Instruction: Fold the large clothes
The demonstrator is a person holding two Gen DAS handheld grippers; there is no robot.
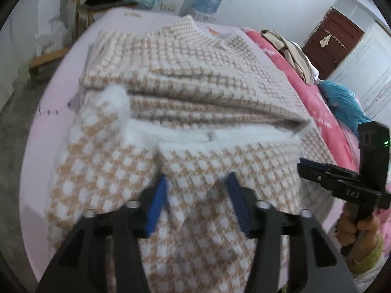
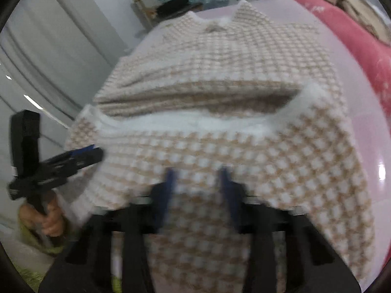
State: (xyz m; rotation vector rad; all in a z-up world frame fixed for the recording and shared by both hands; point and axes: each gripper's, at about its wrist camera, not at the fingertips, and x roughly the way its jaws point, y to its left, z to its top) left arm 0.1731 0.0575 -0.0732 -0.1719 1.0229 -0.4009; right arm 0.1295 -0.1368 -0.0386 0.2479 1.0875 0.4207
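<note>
Clearly we hold the checked garment (image 1: 185, 92) by its near hem so the lower part can be carried up over the rest, which lies spread on the pink bed (image 1: 56, 127) with its collar at the far end. Our left gripper (image 1: 196, 195) has fabric bunched between its blue pads, the jaws clamped on the hem. Our right gripper (image 2: 198, 188) shows cloth between its pads too; its jaws look clamped on the same hem, though blur softens that view. Each hand (image 1: 364, 224) grips one side of the hem, presumably to keep the fold square. Whatever lies beneath the raised cloth is hidden, the sleeves cannot be traced, and the near bed edge is cut off by our tools.
</note>
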